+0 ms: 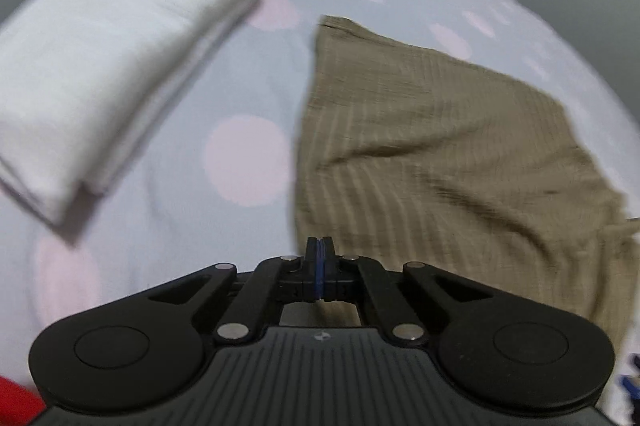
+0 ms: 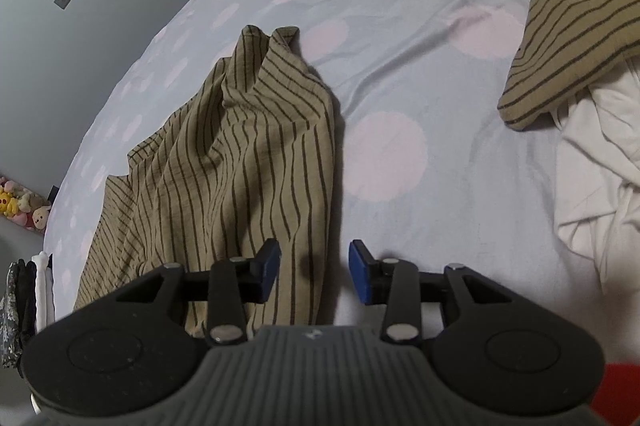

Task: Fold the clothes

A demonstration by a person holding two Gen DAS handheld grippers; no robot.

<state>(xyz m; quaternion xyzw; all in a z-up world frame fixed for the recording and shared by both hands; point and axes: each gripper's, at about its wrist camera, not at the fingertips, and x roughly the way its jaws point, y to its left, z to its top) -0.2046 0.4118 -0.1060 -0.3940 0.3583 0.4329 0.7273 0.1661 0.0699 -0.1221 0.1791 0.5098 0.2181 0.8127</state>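
Striped garment (image 2: pixel 248 162): tan woven cloth with thin dark stripes, lying rumpled on the bed from 9 to 12 o'clock of the right gripper; in the left wrist view its paler face (image 1: pixel 440 146) spreads from 12 to 3 o'clock.
Handling: I judge it light, limp and not slippery; it will sag and drag, so two held points are wise.
Where to hold: the near edge running between the right fingers, or the peaked corner at 11 o'clock.
Right gripper (image 2: pixel 314 276): jaws apart, holding nothing, the garment's edge lying between them.
Left gripper (image 1: pixel 320 250): blue pads pressed together; the view is blurred and no cloth shows between them.
Bedsheet (image 2: pixel 400 74): pale blue, large pink dots, softly creased.
Folded white cloth (image 1: pixel 120 58): thick, fluffy, squared stack at 10 o'clock of the left gripper.
Striped bundle (image 2: pixel 576 26): same fabric, at 2 o'clock, resting on loose white fabric (image 2: pixel 600 178).
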